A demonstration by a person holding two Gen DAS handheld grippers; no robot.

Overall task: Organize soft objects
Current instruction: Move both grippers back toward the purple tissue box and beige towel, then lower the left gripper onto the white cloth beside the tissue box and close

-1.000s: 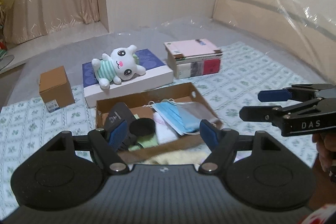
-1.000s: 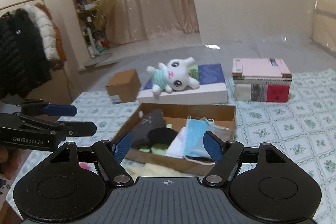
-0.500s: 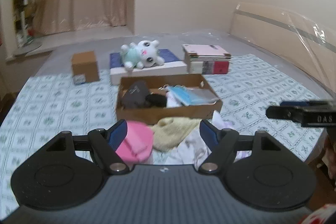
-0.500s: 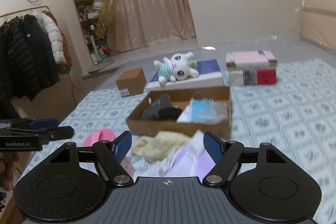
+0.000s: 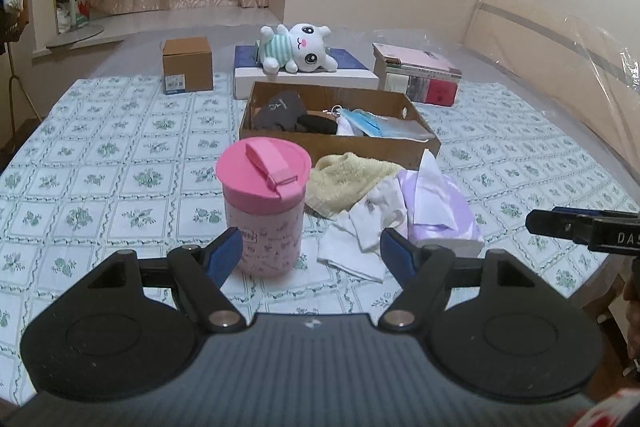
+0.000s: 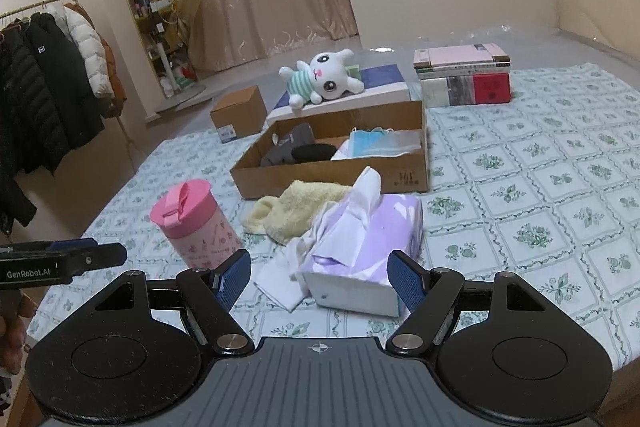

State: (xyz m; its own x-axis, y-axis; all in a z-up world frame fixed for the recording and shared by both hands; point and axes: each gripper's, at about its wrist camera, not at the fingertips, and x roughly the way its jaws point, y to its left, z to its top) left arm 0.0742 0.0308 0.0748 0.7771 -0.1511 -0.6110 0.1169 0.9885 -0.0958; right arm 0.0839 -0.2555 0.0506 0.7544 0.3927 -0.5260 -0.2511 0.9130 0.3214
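A yellow towel (image 5: 348, 183) (image 6: 296, 209), white cloths (image 5: 368, 227) (image 6: 280, 275) and a purple tissue pack (image 5: 436, 207) (image 6: 368, 239) lie in a heap on the table in front of a cardboard box (image 5: 400, 147) (image 6: 340, 171). The box holds dark cloth and blue face masks (image 6: 376, 143). My left gripper (image 5: 310, 255) is open and empty, just short of the heap. My right gripper (image 6: 320, 277) is open and empty, near the tissue pack.
A pink lidded cup (image 5: 262, 211) (image 6: 196, 223) stands left of the heap. Behind the box are a plush bunny (image 5: 298, 47) on a flat white box, a book stack (image 5: 420, 77) and a small brown carton (image 5: 187, 63). Coats (image 6: 48, 75) hang at left.
Both grippers have pulled back from over the box towards the near table edge. The cup, towel, cloths and tissue pack have come into view. Both stay open.
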